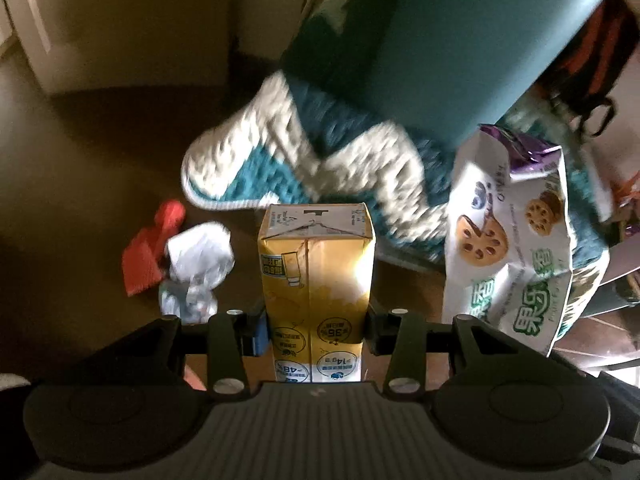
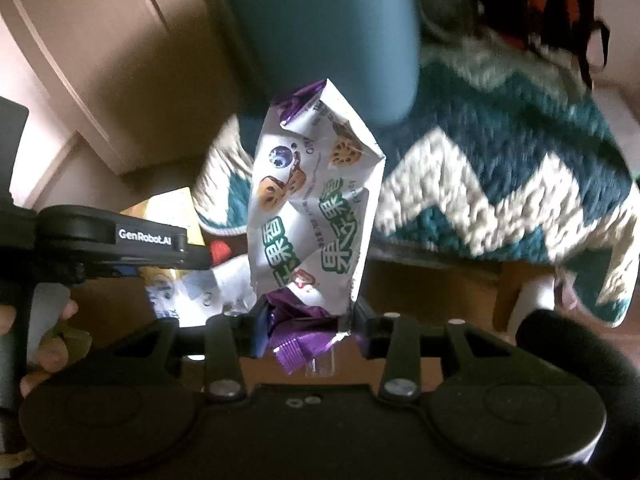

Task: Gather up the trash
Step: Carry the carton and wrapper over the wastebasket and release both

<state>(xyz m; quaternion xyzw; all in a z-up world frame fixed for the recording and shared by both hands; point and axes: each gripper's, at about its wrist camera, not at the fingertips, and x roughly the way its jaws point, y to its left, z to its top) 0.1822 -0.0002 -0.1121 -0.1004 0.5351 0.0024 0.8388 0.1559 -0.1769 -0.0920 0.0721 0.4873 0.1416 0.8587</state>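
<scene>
**Both grippers loaded: carton on the left, snack bag on the right**

The left gripper point(image 1: 318, 334) is clamping a yellow drink carton point(image 1: 316, 272) across its lower body, jaws closed against the two side faces. The carton is standing straight out between the fingers, folded end away from the camera. It is reading as light and probably emptied; its walls are stiff at the corners but will dent in the middle of a panel, so the present hold low on the sides, near the folded seams, appears sound.

The right gripper point(image 2: 308, 330) is pinching a white and purple snack bag point(image 2: 316, 200) by its crumpled purple end, jaws nearly closed on the film. The bag is thin, slick and floppy; it is sagging and creased above the fingers. A bunched hold, as here, is judged safer than a single layer, which could slip.

Still lying on the brown floor beside the zigzag rug point(image 1: 360, 168) are a crumpled white wrapper point(image 1: 198, 258) and a red scrap point(image 1: 150, 252). A teal cylinder point(image 1: 472, 40), possibly a bin, is standing on the rug.
</scene>
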